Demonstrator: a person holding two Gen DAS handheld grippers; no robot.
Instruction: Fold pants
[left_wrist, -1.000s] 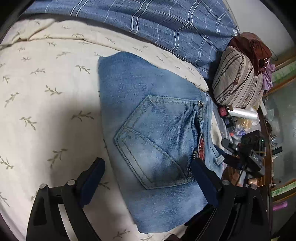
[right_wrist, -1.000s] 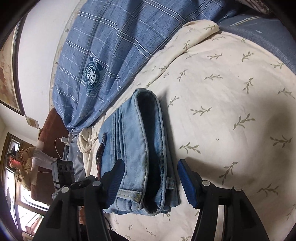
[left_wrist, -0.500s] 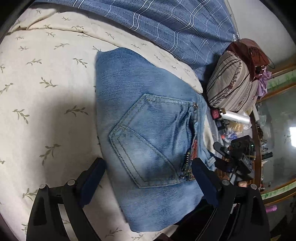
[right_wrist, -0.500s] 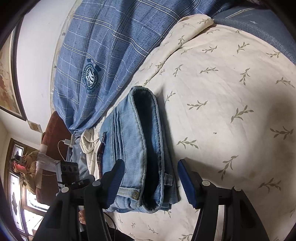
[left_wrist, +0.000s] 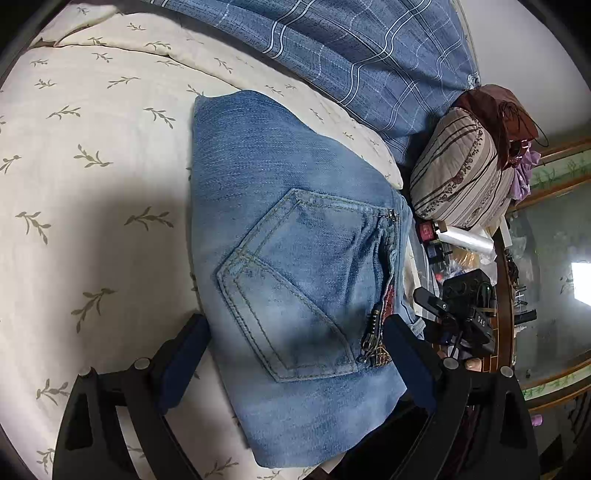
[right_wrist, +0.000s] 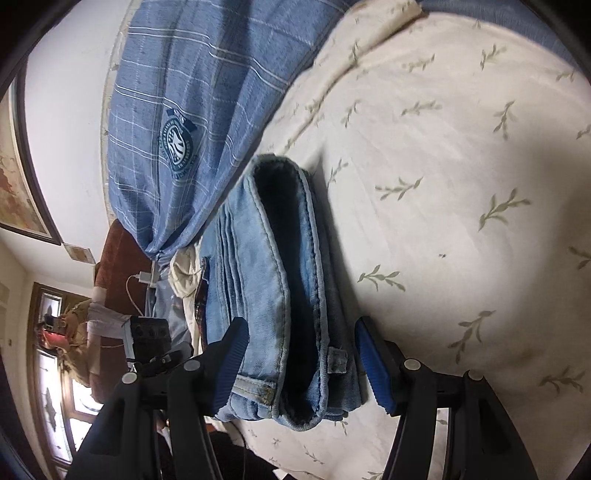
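**A:** Looking through the left wrist view first: the faded light-blue denim pants (left_wrist: 295, 266) lie folded into a compact bundle on the cream bedsheet with an olive sprig print (left_wrist: 92, 155), back pocket facing up. The left gripper (left_wrist: 295, 354) has its jaws spread wide, one dark pad at each side edge of the bundle. I judge nothing is clamped; the pads seem to flank the cloth rather than press it.

**B:** So the fold looks nearly finished?

**A:** I'd say so. What seems left is squaring or setting down the bundle. To do that well, keep both grippers level with each other and avoid snagging the metal zipper pull (left_wrist: 373, 332) that sits just beside the pad nearest the bed's edge.

**B:** And the right wrist view?

**A:** It shows the same pants (right_wrist: 280, 280) end-on, with the stacked layers and the waistband seam visible. The right gripper (right_wrist: 299, 354) is roughly half open, its blue ribbed pads straddling the near end of the bundle. One pad sits close against the outer layers, the other stands just beside the belt loop; I cannot tell whether either truly touches.

**B:** Any risk?

**A:** The layers could slide apart if only one side is squeezed. The blue plaid quilt (right_wrist: 192, 103) lies close behind the bundle, so nudge gently.
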